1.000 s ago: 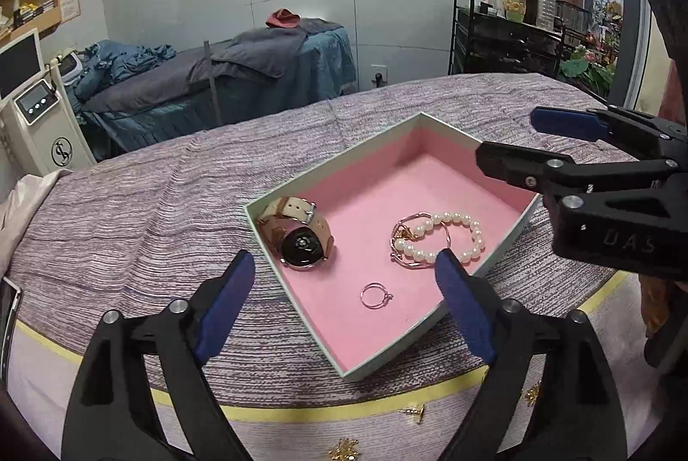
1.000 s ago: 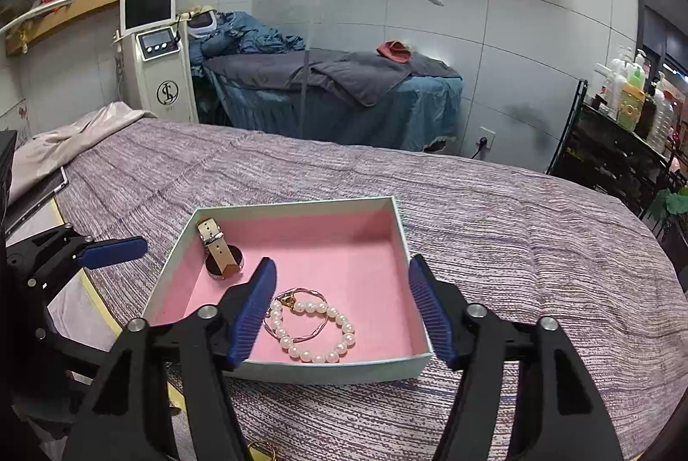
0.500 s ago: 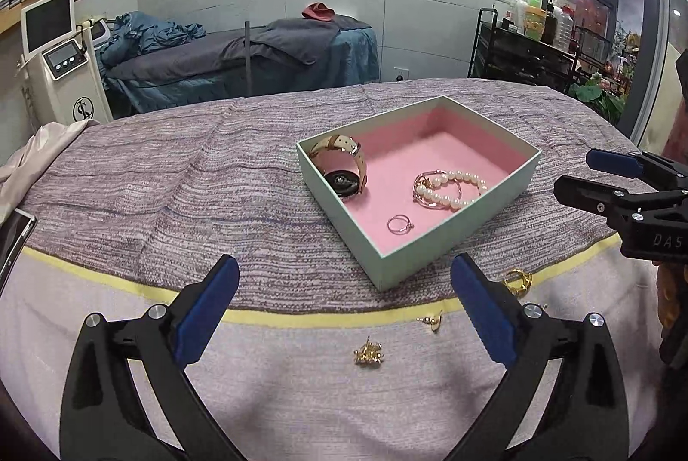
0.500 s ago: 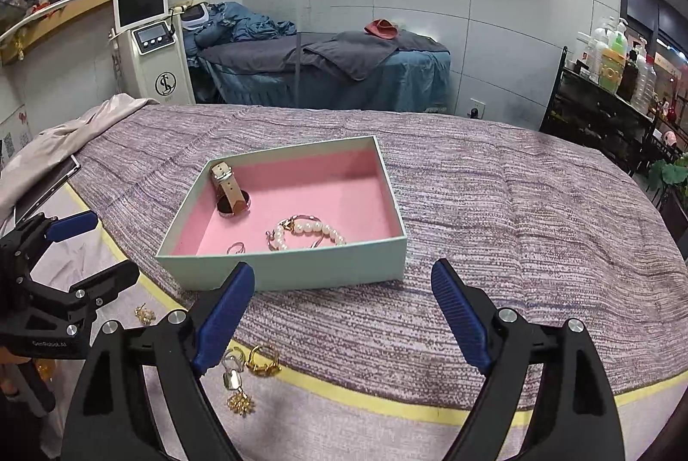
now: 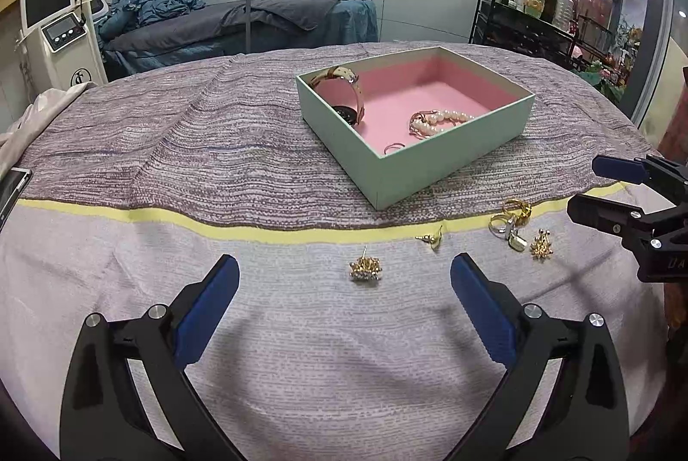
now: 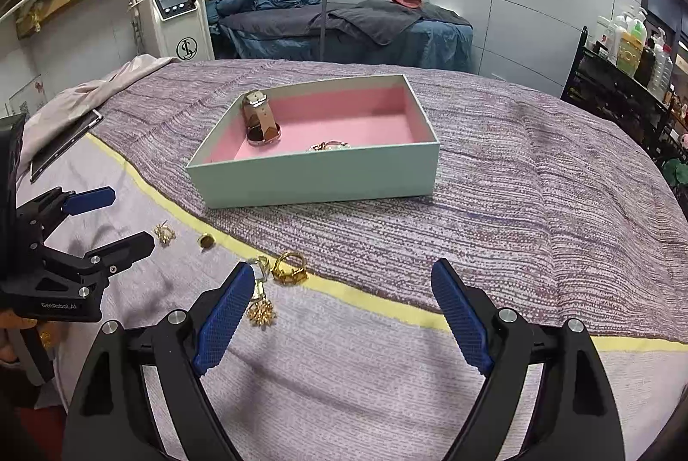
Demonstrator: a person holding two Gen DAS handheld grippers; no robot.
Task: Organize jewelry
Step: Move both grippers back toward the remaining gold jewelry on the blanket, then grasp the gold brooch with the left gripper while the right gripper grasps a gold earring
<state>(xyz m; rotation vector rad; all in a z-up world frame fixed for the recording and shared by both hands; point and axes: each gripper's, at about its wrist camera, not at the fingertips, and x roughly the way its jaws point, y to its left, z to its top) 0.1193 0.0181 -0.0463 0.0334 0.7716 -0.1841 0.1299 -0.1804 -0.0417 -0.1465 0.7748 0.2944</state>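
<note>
A mint box (image 5: 430, 168) (image 6: 318, 177) with a pink lining holds a watch (image 5: 350, 95) (image 6: 260, 121), a pearl bracelet (image 5: 438, 119) and a small ring (image 5: 393, 148). Loose gold pieces lie on the cloth in front of it: a cluster earring (image 5: 365, 268), a stud (image 5: 432, 239), rings (image 5: 511, 218) (image 6: 290, 267) and another cluster (image 5: 541, 245) (image 6: 260, 312). My left gripper (image 5: 344, 302) is open and empty, just short of the cluster earring. My right gripper (image 6: 342, 315) is open and empty above the rings.
The bed cover has a yellow stripe (image 5: 172, 222) across it. A tablet (image 6: 64, 149) lies at the left edge. A white machine (image 6: 174, 13), a massage bed (image 5: 258, 22) and a shelf of bottles (image 5: 537, 13) stand behind.
Both grippers have pulled back from over the box toward the near edge of the cover. The loose gold pieces have come into view below them. Both stay open.
</note>
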